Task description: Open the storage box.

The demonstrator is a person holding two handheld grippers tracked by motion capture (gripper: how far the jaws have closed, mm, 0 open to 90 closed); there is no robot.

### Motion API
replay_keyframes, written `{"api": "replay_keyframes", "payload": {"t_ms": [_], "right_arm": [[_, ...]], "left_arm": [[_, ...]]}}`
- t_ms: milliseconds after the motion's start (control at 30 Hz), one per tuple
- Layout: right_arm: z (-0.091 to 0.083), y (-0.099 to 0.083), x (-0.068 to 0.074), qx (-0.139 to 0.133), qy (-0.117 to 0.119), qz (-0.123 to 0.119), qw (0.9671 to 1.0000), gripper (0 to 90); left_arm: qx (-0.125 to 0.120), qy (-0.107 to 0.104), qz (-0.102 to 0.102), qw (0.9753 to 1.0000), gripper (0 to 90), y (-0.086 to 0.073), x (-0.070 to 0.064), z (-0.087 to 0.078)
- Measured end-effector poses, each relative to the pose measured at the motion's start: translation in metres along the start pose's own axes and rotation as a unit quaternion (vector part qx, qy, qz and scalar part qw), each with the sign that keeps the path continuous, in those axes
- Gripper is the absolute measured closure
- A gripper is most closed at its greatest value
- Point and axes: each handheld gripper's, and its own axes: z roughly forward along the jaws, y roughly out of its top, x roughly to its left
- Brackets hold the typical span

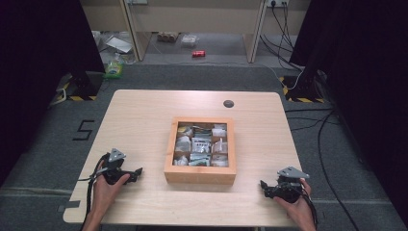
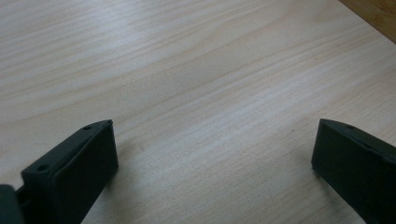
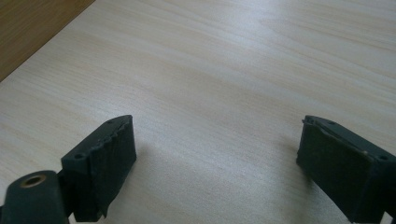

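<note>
Item 1: one wooden box (image 1: pixel 200 174), square, open-topped, sitting near the middle of the table (image 1: pixel 139 115), slightly toward my side. Its interior is split into a three-by-three grid, nine compartments by my count, each holding small white and grey packets (image 1: pixel 201 144); I cannot count the packets or read them. The box lies squarely between my two tools, which I judge is deliberate: either one can reach it with a short move inward.

Item 2: left gripper (image 1: pixel 136 173), one, held in a hand (image 1: pixel 107 186) and resting low on the table to the left of the box, well apart from it. Its jaws stand wide apart with nothing but bare wood between them in the left gripper view; a corner of the box shows at that view's upper right.

Item 3: right gripper (image 1: pixel 266 186), one, held likewise, low on the table right of the box and nearer the front edge. Jaws spread wide and empty, and they point inward toward the box, whose wall shows at the upper left of the right gripper view.

Item 4: one dark round fitting (image 1: pixel 228 103) set in the tabletop beyond the box.

Both tools sit mirrored at rest, which I read as a starting pose.
</note>
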Motion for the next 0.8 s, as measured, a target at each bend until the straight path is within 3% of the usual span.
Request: {"api": "replay_keyframes", "payload": {"t_ms": [267,467,800], "right_arm": [[-0.001,0.001,-0.001,-0.002,-0.008,0.005,1.0,17.3],[-0.001,0.007,0.005,-0.013,0.011,-0.003,0.9998,16.9],[-0.01,0.016,0.028,-0.043,0.049,-0.021,0.9976,17.7]], "left_arm": [[0.0,0.0,0.0,1.0,0.0,0.0,0.0,0.0],[0.001,0.0,0.001,1.0,0.0,0.0,0.0,0.0],[0.0,0.0,0.0,1.0,0.0,0.0,0.0,0.0]]}}
